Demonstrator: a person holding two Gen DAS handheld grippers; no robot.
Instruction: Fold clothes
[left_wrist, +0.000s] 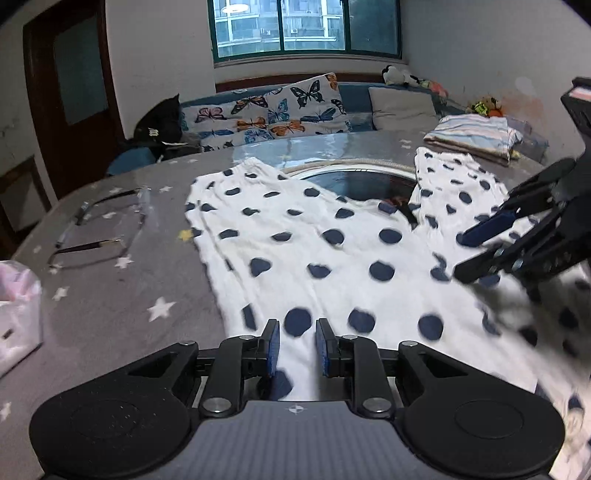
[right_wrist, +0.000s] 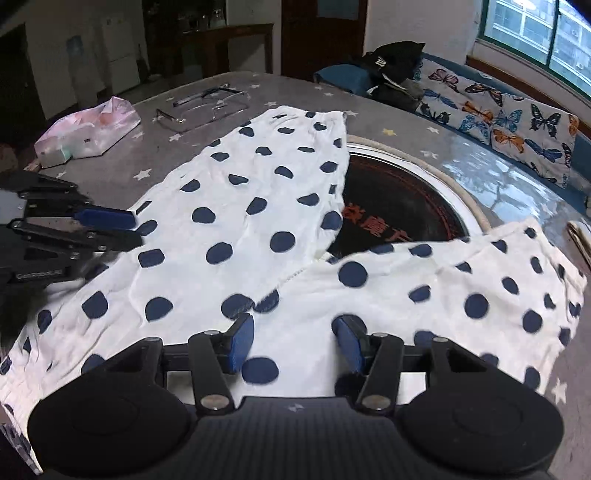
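Note:
White trousers with dark blue dots (left_wrist: 332, 258) lie spread flat on the grey star-patterned table (left_wrist: 110, 295), the two legs splayed apart toward the far side. They also show in the right wrist view (right_wrist: 258, 221). My left gripper (left_wrist: 297, 347) is open, just above the waist end, fabric between its pads. My right gripper (right_wrist: 295, 343) is open above the waist end too. It shows in the left wrist view (left_wrist: 461, 254) at the right, and the left gripper shows in the right wrist view (right_wrist: 133, 229) at the left.
A round dark inset plate (right_wrist: 399, 206) sits in the table between the legs. A clear lid (left_wrist: 103, 229), a tissue pack (right_wrist: 88, 129) and folded striped clothes (left_wrist: 476, 133) lie on the table. A sofa with butterfly cushions (left_wrist: 273, 110) is behind.

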